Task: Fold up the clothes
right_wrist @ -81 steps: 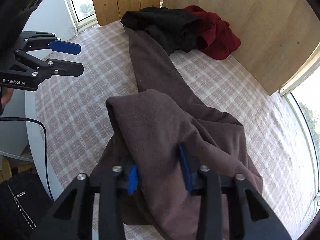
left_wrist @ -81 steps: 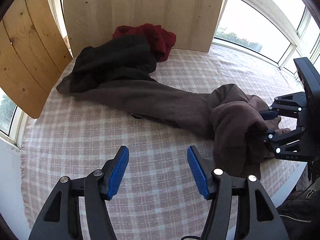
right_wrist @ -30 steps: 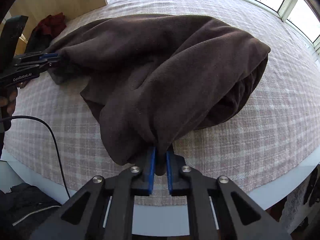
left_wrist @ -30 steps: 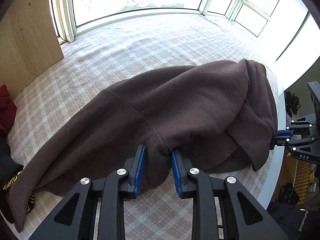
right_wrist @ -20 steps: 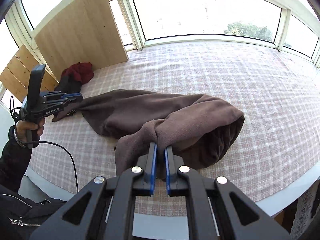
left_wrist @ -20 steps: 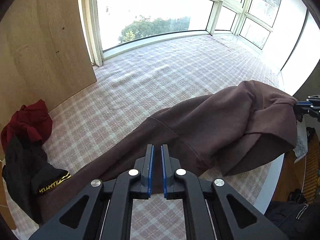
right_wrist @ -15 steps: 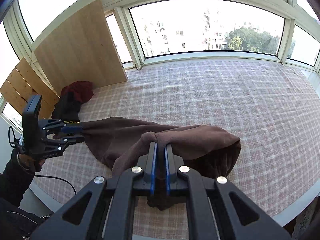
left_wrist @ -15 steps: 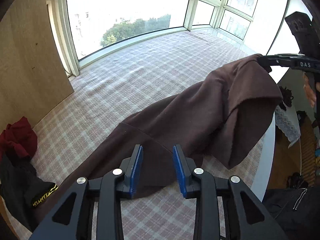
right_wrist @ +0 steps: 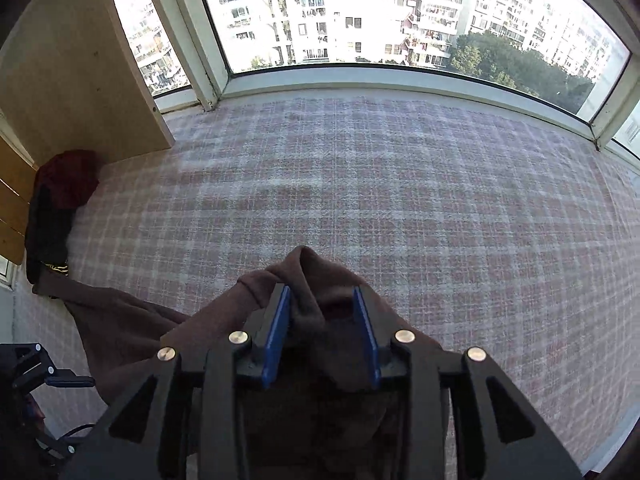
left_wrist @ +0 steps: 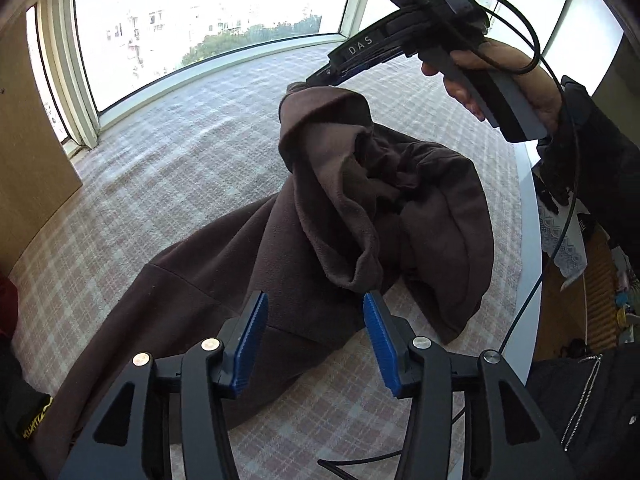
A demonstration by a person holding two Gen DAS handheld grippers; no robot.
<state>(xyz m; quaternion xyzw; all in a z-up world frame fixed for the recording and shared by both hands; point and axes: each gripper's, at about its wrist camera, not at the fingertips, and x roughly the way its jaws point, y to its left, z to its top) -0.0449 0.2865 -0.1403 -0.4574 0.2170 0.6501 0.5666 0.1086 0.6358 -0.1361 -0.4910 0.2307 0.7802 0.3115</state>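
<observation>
A brown fleece garment (left_wrist: 224, 264) stretches across the checked tablecloth (left_wrist: 192, 128), bunched into deep folds at its right end. My left gripper (left_wrist: 314, 340) hovers above its middle. Its jaws are opening and nothing is between the blue pads (left_wrist: 250, 340). A hand (left_wrist: 516, 76) holds my right gripper (left_wrist: 320, 76) high over the bunched end, where a peak of the cloth reaches up to its tip. In the right wrist view, my right gripper (right_wrist: 322, 328) is opening too. A fold of the brown garment (right_wrist: 308, 276) sits loosely between its pads, with a gap on the right side.
A red garment (right_wrist: 68, 178) and a black one (right_wrist: 46, 232) are piled at the far left by a wooden board (right_wrist: 76, 80). Windows (right_wrist: 400, 16) ring the table. The table's white edge (left_wrist: 528, 240) runs down the right, with a dark jacket (left_wrist: 592, 412) below it.
My left gripper has let go of the brown garment and its jaws have spread. My right gripper has lifted the garment's end and carried it inward over the table, and its jaws have parted.
</observation>
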